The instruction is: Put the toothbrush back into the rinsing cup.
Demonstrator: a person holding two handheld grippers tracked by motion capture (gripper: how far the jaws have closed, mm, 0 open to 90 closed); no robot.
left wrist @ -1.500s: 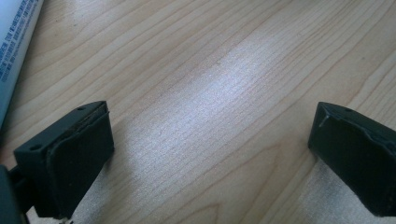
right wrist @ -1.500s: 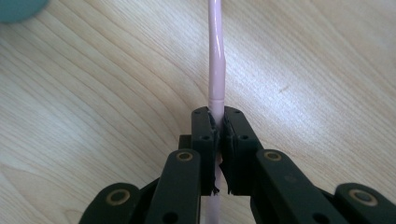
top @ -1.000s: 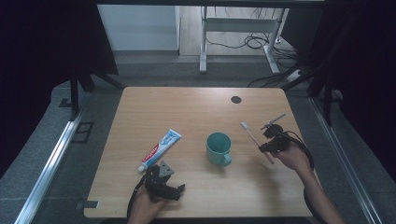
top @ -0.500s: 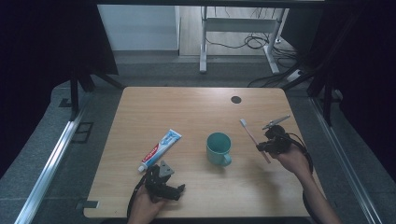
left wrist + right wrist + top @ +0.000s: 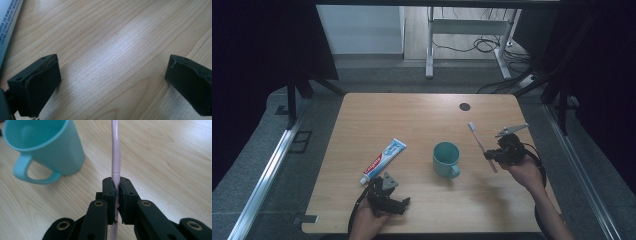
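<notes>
Fingers of my right gripper clenched on pink toothbrush, left gripper released over worktop; I'd tip bristles upright before lowering into teal mug.

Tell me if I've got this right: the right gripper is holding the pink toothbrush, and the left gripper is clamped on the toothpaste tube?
Half right. The right gripper does hold the toothbrush, but the left gripper is open over bare table, as the left gripper view shows; the toothpaste tube lies free beside it.

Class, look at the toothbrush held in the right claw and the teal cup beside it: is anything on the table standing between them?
Nothing visible does. The right claw grips the toothbrush, and only bare table lies between it and the cup.
</notes>
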